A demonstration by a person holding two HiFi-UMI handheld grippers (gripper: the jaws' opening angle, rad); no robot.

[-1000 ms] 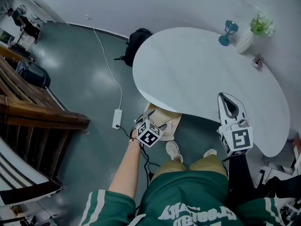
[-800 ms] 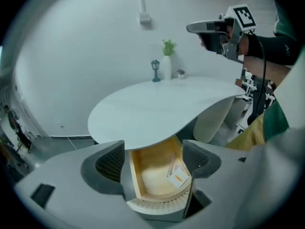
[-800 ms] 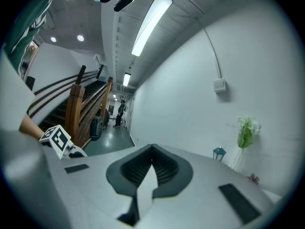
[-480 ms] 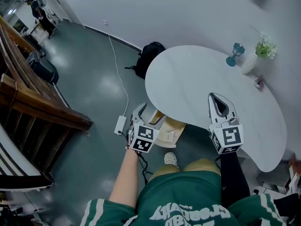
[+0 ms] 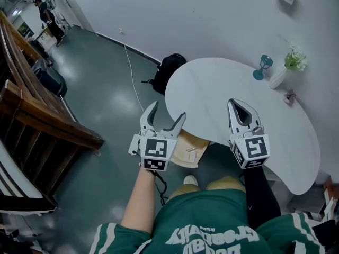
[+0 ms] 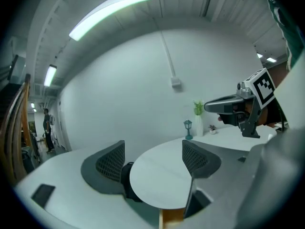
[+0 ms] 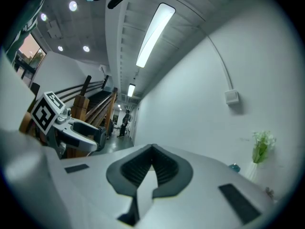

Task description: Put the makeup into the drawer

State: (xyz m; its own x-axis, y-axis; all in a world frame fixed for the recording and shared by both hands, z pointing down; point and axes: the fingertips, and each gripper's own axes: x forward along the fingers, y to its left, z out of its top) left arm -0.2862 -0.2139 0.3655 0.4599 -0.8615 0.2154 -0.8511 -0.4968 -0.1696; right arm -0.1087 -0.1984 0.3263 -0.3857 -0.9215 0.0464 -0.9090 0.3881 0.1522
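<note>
Head view, looking steeply down. My left gripper [image 5: 167, 115] hangs over the floor just off the near edge of the white table [image 5: 212, 94]; its jaws stand wide apart, and the left gripper view shows only the tabletop between them, nothing grasped. My right gripper [image 5: 241, 109] hovers over the table's near edge, its jaws pressed together at the tips on nothing, as the right gripper view confirms. Below the table's edge, between the two grippers, a wooden drawer [image 5: 183, 153] stands pulled out; a small pale item [image 5: 192, 149] lies in it, too small for me to tell whether it is the makeup. At the table's far side stand a teal lamp [image 5: 261, 66] and a white vase [image 5: 279, 74] with a green sprig. A black backpack [image 5: 170, 67] lies on the floor beside the table.
</note>
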